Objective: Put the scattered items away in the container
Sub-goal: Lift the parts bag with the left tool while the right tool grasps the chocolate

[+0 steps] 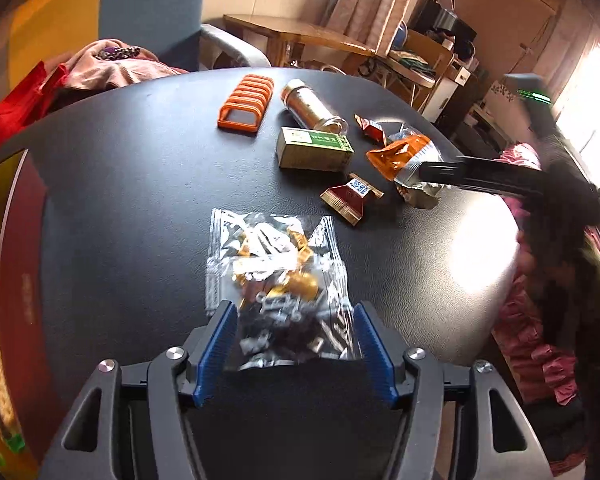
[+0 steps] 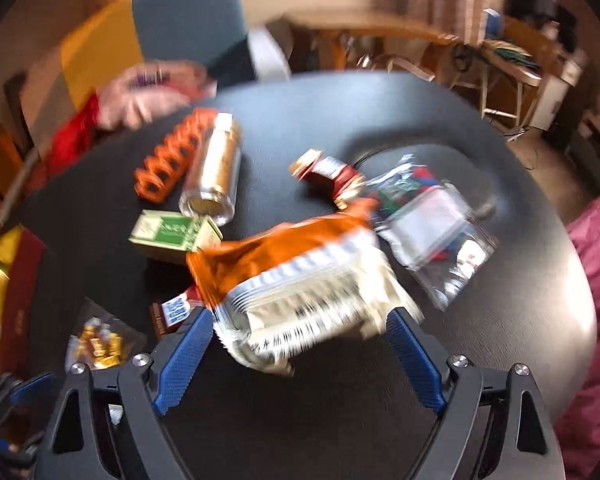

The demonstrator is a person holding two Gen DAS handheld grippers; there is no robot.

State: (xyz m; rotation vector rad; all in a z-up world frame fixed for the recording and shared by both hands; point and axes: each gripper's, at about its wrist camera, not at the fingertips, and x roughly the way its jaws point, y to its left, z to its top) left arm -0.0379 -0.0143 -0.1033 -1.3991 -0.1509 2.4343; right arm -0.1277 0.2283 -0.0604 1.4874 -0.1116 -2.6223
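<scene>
My left gripper [image 1: 296, 328] is open, its blue fingers either side of the near end of a clear bag of gold and silver pieces [image 1: 276, 264] lying on the black round table [image 1: 120, 200]. My right gripper [image 2: 300, 344] is open and wide, straddling an orange and silver snack packet [image 2: 292, 272]; this view is motion-blurred. In the left wrist view the right gripper [image 1: 432, 172] is at that packet [image 1: 400, 152]. A red and gold box [image 1: 20, 280] sits at the table's left edge.
On the table lie an orange rack [image 1: 244, 102], a gold jar [image 1: 312, 108] on its side, a green carton [image 1: 314, 148], two red sweet wrappers [image 1: 352, 198] and a clear bag of coloured bits [image 2: 432, 232]. A chair with cloth stands behind. A person sits at the right.
</scene>
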